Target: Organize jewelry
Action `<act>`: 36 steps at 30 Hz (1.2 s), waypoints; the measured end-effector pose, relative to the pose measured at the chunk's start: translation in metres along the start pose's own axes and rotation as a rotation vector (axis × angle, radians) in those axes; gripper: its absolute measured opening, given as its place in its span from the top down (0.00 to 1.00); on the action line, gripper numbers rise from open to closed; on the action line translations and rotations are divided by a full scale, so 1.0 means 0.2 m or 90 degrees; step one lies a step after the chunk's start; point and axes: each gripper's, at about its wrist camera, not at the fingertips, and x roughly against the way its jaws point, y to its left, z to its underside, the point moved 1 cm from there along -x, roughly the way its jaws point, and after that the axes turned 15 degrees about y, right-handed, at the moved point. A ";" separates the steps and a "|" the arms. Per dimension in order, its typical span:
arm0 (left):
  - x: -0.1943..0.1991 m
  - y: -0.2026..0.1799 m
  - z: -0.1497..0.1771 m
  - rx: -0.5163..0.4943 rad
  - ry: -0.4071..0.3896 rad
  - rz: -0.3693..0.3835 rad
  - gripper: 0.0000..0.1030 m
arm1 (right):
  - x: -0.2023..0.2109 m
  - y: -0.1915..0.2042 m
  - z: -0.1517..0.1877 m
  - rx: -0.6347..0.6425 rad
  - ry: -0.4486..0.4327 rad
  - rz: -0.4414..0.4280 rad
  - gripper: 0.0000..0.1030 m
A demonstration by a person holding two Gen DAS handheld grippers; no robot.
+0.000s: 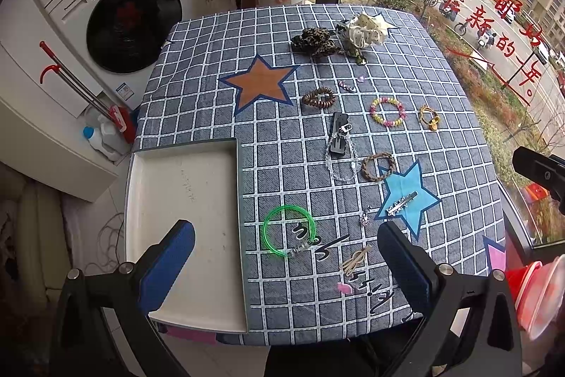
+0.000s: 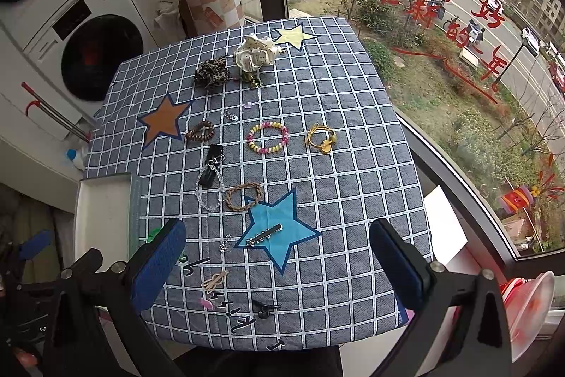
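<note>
Jewelry lies scattered on the checked tablecloth. A green bangle (image 1: 287, 230) lies just ahead of my open, empty left gripper (image 1: 286, 260), beside the white tray (image 1: 183, 186). A silver hair clip (image 1: 402, 203) (image 2: 264, 235) lies on the blue star. A braided brown bracelet (image 2: 243, 196), a clear bead chain (image 2: 210, 191), a pastel bead bracelet (image 2: 267, 136), a yellow cord bracelet (image 2: 321, 136) and a wooden bead bracelet (image 2: 200, 130) lie further out. My right gripper (image 2: 277, 265) is open and empty above the table's near edge.
Two scrunchies, leopard (image 1: 314, 41) and cream (image 1: 363, 29), sit at the far side. A washing machine (image 1: 116, 23) stands left of the table, a window (image 2: 459, 59) right. A red container (image 1: 536, 295) sits at the near right corner. The tray holds nothing.
</note>
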 end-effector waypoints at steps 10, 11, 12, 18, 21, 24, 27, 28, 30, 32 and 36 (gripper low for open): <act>0.00 0.00 0.00 0.001 0.000 0.000 0.00 | 0.00 0.01 0.00 0.000 0.001 -0.002 0.00; 0.00 0.00 0.00 0.001 0.000 0.000 0.00 | 0.00 0.01 0.00 0.000 0.001 -0.002 0.00; 0.00 0.00 0.00 0.001 0.000 0.001 0.00 | 0.00 0.00 0.00 0.000 0.001 -0.002 0.00; 0.00 0.00 0.00 0.000 0.000 0.001 0.00 | 0.00 0.00 0.00 0.000 0.000 -0.002 0.00; 0.00 0.00 -0.01 0.001 0.000 0.001 0.00 | 0.00 0.00 0.00 0.000 0.001 -0.002 0.00; 0.00 0.00 0.00 0.001 0.001 0.000 0.00 | 0.00 0.00 0.00 0.001 0.002 -0.003 0.00; 0.00 0.00 0.00 0.001 0.001 0.000 0.00 | -0.01 0.01 0.01 0.003 0.002 -0.003 0.00; 0.00 0.00 0.00 0.001 0.001 0.001 0.00 | -0.01 0.01 0.02 0.003 0.002 -0.003 0.00; 0.00 0.00 0.00 0.001 0.001 0.000 0.00 | -0.01 0.01 0.01 0.003 0.002 -0.004 0.00; 0.00 0.00 0.00 0.001 0.001 0.000 0.00 | -0.01 0.01 0.01 0.002 0.003 -0.004 0.00; -0.01 -0.01 0.02 0.000 0.003 -0.001 0.00 | -0.01 0.01 0.02 0.002 0.004 -0.005 0.00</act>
